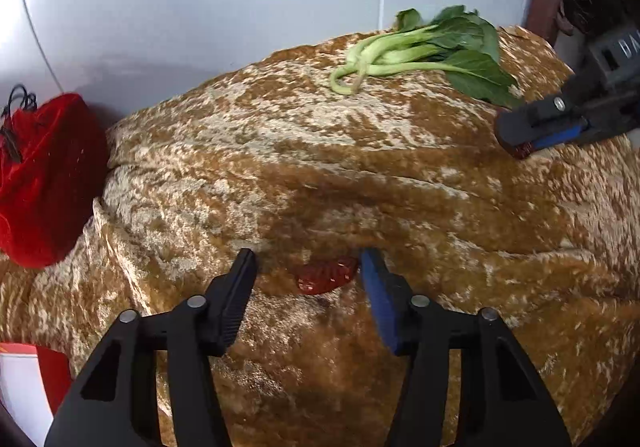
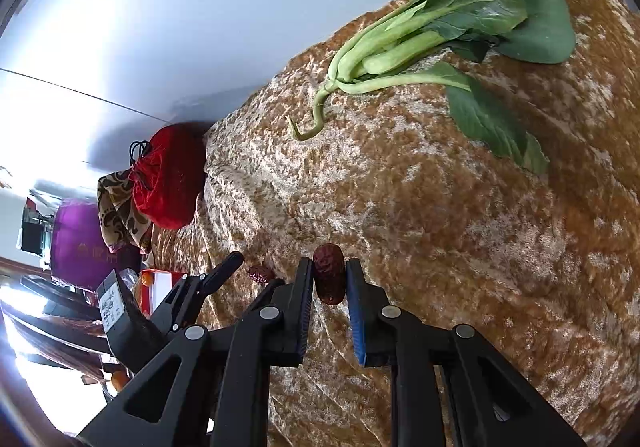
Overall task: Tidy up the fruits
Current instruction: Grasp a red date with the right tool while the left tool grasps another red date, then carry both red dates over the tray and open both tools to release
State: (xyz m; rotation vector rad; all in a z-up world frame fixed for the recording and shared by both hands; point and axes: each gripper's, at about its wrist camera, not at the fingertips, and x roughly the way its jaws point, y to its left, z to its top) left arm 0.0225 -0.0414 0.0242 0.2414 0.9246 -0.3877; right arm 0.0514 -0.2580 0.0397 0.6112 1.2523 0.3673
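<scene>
right gripper (image 2: 329, 289), angled down over the cloth (image 2: 440, 227), clamps a date (image 2: 329, 275). left gripper (image 1: 308, 271) straddles a second date (image 1: 326, 274) lying on the cloth, jaws apart, right pad touching it. greens (image 1: 432, 51) lie beyond; a red pouch (image 1: 44, 179) stays tied.

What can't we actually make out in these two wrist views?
- Wrinkled dark red dried fruit in the left gripper: left wrist view is blurred, so contact with the blue pad is unclear.
- Second dried red fruit in the right gripper: its lower end is hidden by the fingers.
- Red-and-white box: right wrist view, mostly hidden by the left gripper; print is too small to read.
- Red velvet drawstring pouch: contents are hidden.
</scene>
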